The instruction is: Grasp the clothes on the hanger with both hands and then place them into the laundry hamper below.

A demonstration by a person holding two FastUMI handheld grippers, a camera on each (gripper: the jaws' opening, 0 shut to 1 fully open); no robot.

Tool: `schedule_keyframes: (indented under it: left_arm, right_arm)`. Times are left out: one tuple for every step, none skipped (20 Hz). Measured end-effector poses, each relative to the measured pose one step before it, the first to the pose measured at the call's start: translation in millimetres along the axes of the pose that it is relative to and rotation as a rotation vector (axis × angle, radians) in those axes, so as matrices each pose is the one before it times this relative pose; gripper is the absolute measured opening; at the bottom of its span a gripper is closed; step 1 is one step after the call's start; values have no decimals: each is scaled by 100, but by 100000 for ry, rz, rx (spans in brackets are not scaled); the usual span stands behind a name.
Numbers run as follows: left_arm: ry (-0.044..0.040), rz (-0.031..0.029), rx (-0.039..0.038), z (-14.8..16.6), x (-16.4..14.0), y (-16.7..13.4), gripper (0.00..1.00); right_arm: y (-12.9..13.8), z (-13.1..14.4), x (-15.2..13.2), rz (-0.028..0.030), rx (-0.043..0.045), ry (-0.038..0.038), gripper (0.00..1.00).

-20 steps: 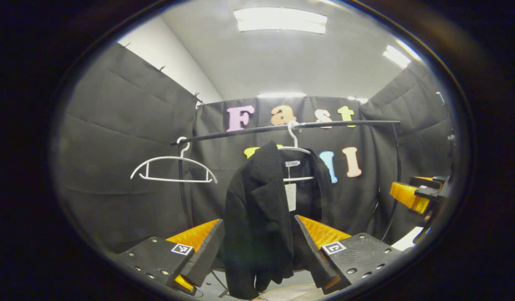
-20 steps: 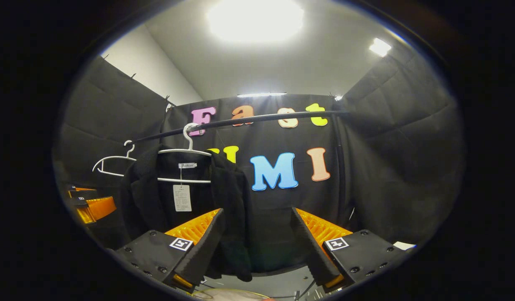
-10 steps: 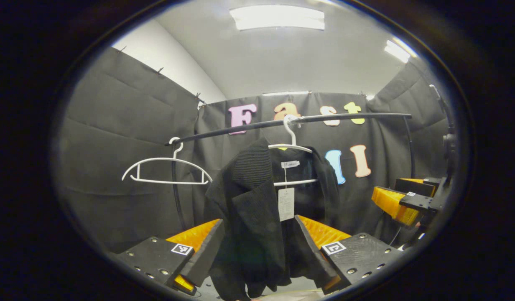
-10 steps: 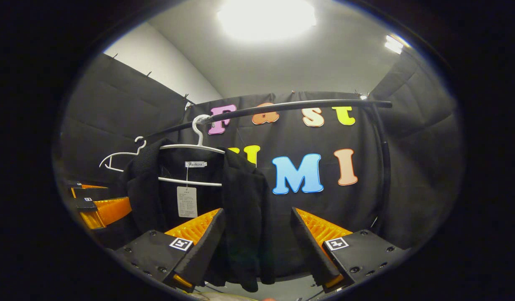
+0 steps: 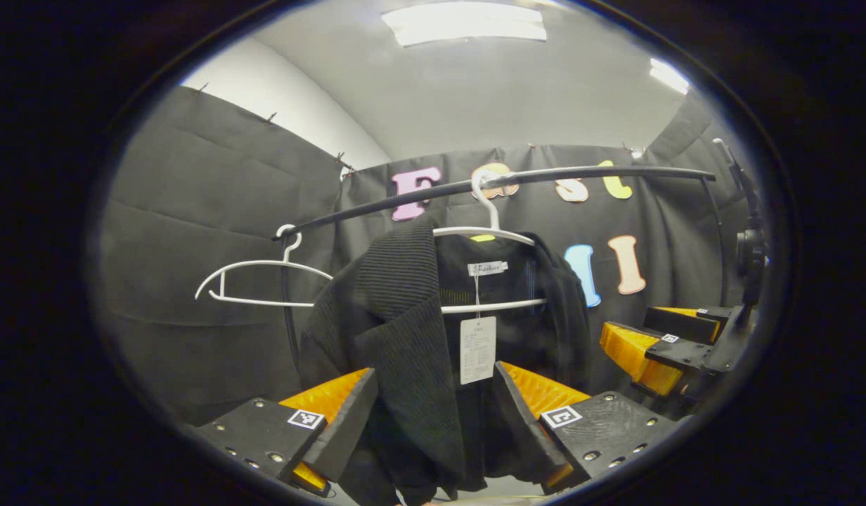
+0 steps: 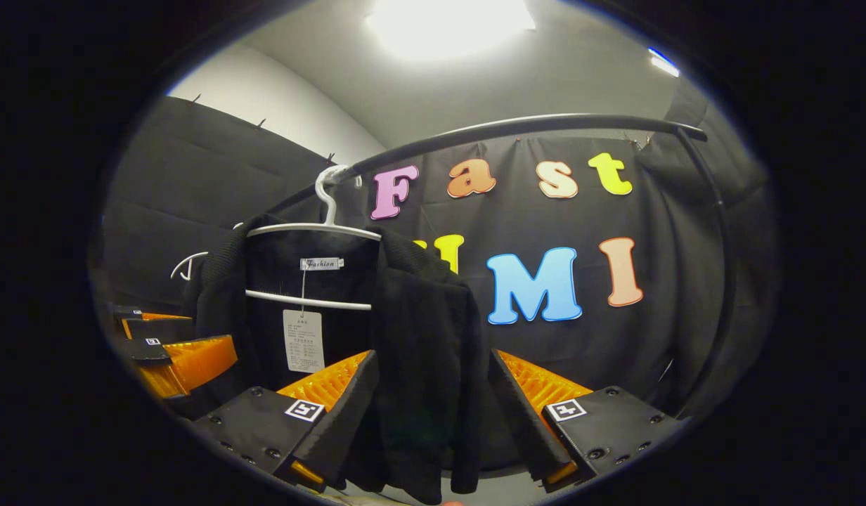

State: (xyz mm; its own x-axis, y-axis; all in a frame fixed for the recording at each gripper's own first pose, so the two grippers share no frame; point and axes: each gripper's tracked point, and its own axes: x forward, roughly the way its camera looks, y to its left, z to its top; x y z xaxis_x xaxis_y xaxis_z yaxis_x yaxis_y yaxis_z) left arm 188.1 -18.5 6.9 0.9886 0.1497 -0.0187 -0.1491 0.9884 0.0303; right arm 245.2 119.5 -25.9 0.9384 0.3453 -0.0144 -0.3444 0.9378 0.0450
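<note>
Jacket (image 5: 412, 330) on hanger (image 5: 486, 232) on rail (image 5: 545, 179), spare hanger (image 5: 254, 281) left

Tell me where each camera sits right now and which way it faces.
Left gripper view: rides the left gripper, facing the black jacket front; the right gripper shows at the right.
Right gripper view: rides the right gripper, facing the jacket's other front panel; the left gripper shows at the left.
Shared: jacket, white hanger, rail.

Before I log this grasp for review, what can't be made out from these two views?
- Laundry hamper: below the lower edge in both views.
- Black jacket hem: cut off at the bottom, left gripper view.
- Hang tag print: too small.
- Empty hanger: mostly hidden behind the jacket, right gripper view.
</note>
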Motion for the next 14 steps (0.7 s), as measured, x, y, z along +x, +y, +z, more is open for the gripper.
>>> schedule_keyframes:
  left_arm:
    - [373,1591,210,-134,615,169,95]
    - [287,1565,231,-179,610,154,95]
    - [33,1438,398,-107,495,178,95]
    - [-11,1494,688,-50,374,186,96]
    - [-174,1500,883,12,450,282,95]
    - [-186,1430,765,-4,276,173,95]
    - [60,1180,612,-22,398,102,95]
    - [77,952,647,-137,248,41,95]
    - [48,926,633,29,296,103,96]
    - [-361,776,281,31,216,4,95]
    - [-409,878,214,7,298,71,96]
    - [-320,1010,268,89,364,44,96]
    - [-201,1067,188,47,252,120,96]
    - [-52,939,128,-106,193,65,96]
  right_arm:
    - [277,-275,805,1265,560,721,99]
    - [200,-136,720,1160,231,585,99]
    - [417,-231,678,1740,127,475,99]
    - [319,-142,650,1740,159,437,99]
    - [377,-174,624,1272,44,351,99]
    - [179,-67,555,1007,18,-31,99]
    - [259,-158,641,443,-20,-58,99]
    - [102,-134,550,92,-57,50,99]
    - [31,-158,487,-493,72,130,99]
    - [67,-147,532,-596,73,427,99]
    - [-95,-174,578,-1240,15,406,99]
    - [-62,-75,528,-1052,32,326,99]
    - [-13,-132,541,-1026,-55,289,99]
    - [2,-46,481,-674,-231,137,99]
